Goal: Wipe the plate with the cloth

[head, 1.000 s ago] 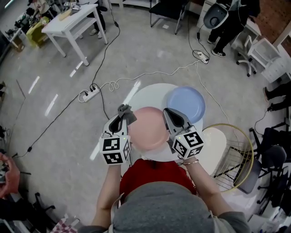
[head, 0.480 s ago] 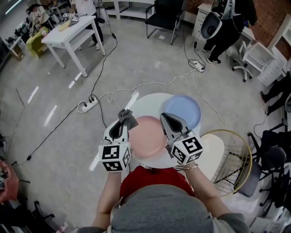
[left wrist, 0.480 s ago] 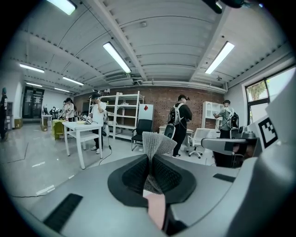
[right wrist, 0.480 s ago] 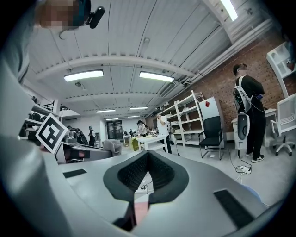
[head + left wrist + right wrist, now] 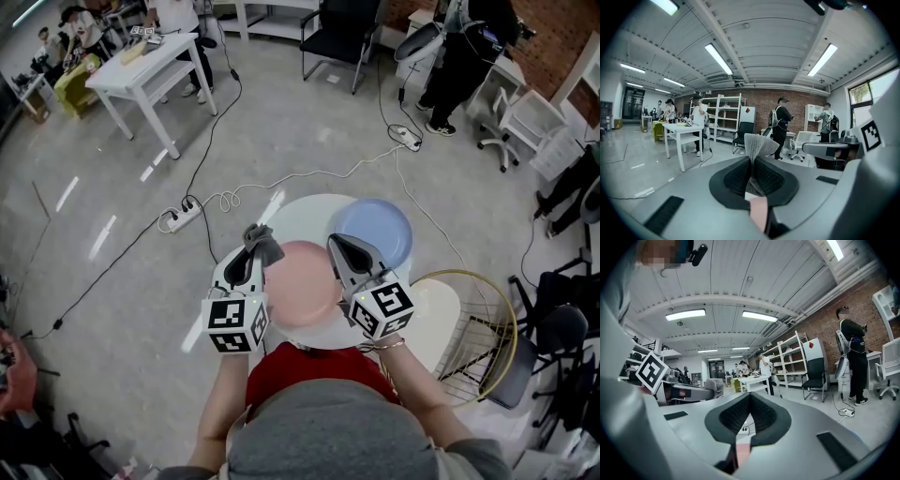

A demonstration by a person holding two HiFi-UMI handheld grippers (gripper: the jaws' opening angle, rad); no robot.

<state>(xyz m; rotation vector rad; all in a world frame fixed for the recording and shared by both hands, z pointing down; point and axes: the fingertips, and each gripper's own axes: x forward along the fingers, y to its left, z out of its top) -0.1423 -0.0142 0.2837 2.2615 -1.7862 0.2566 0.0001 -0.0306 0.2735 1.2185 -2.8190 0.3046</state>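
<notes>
My left gripper (image 5: 249,253) fingers clamp the cloth (image 5: 262,240) beside the pink plate (image 5: 302,281); my right gripper (image 5: 337,244) fingers clamp its right edge.

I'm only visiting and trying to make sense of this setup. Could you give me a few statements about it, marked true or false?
1. The left tool grips a grey cloth. True.
2. The blue plate lies on the round white table. True.
3. The pink plate is stacked on the blue plate. False: it is between the two tools, its edge in the right tool.
4. The wire basket stands at the person's left. False: it is at the right.
</notes>
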